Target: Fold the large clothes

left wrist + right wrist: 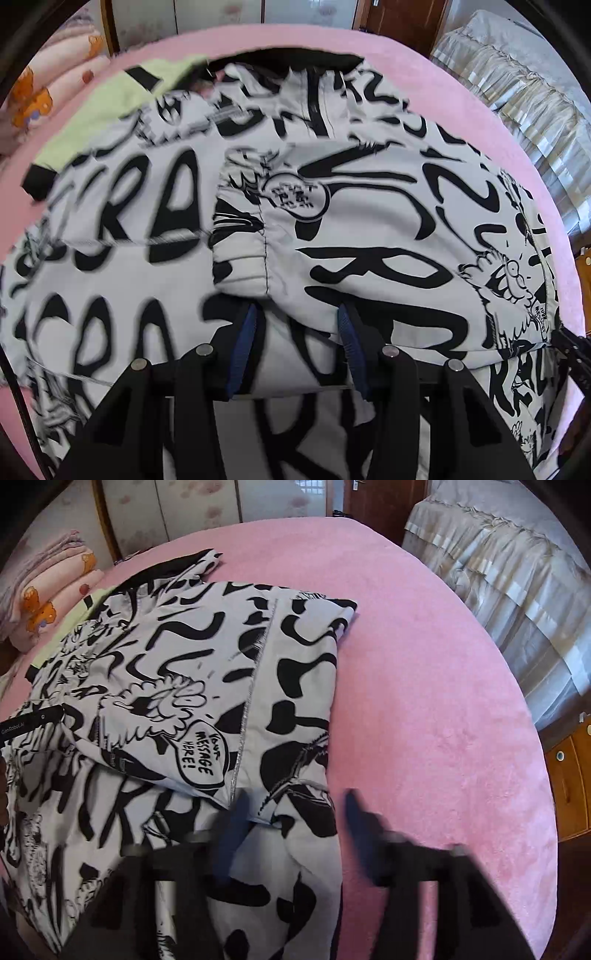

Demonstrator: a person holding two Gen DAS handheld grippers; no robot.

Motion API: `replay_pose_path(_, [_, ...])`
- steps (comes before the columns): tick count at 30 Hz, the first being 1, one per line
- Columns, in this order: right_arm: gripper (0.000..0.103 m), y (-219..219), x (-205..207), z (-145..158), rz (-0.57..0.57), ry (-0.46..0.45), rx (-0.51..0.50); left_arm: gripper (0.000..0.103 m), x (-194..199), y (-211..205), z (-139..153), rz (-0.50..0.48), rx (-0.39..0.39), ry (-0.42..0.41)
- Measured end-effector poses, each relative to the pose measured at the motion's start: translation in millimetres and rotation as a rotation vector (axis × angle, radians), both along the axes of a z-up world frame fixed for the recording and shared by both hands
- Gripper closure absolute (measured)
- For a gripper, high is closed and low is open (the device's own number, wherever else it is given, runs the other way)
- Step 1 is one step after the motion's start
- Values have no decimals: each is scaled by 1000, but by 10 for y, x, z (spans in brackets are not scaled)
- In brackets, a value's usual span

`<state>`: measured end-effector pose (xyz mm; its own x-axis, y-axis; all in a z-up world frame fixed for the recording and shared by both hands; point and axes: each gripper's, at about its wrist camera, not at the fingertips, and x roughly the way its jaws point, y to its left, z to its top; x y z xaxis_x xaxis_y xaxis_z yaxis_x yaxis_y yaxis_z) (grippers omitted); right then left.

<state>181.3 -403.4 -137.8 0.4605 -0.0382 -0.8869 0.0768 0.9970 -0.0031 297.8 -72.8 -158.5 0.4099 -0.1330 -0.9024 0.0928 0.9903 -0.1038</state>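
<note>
Fingers [251,325] of the left gripper [297,321] stand spread, nothing pinched, a folded sleeve [332,229] just ahead. Right gripper [295,812] also gapes over the jacket [184,686] edge. Jacket lies lengthwise on the pink bed [424,701], left gripper nearer its middle.

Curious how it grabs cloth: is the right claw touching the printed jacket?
Cannot tell. In the right wrist view the right gripper is blurred; one finger overlaps the printed jacket, the other the pink blanket, showing neither contact nor gap.
</note>
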Motion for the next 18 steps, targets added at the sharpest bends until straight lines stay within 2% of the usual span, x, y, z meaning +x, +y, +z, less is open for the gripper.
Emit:
replay_pose_path(2, [85,-112,-13,-127,-40,13,2,55,-11,-86,-133,0,20,19])
replay_pose_path(4, [84,-211,-48,-173,-70,20,47,55,-60,-171,-152,-14,70,-12])
replay_pose_path(6, [78,-237,-79,-108,-88,21,46,55,-84,-198,-129,-23,86,-7])
replay_pose_path(8, [68,-252,-126,3,-124,9,23,55,-107,-159,-69,-12,57,10])
replay_pose_path(11, [67,-167,-206,232,-149,-62,9,55,-187,-63,90,15,17,-12])
replay_pose_path(15, [67,153,-183,475,-75,-172,73,55,-317,-167,275,18,-39,-76])
replay_pose_path(18, [67,575,66,489,15,-185,120,47,-341,-362,285,1,-57,-108])
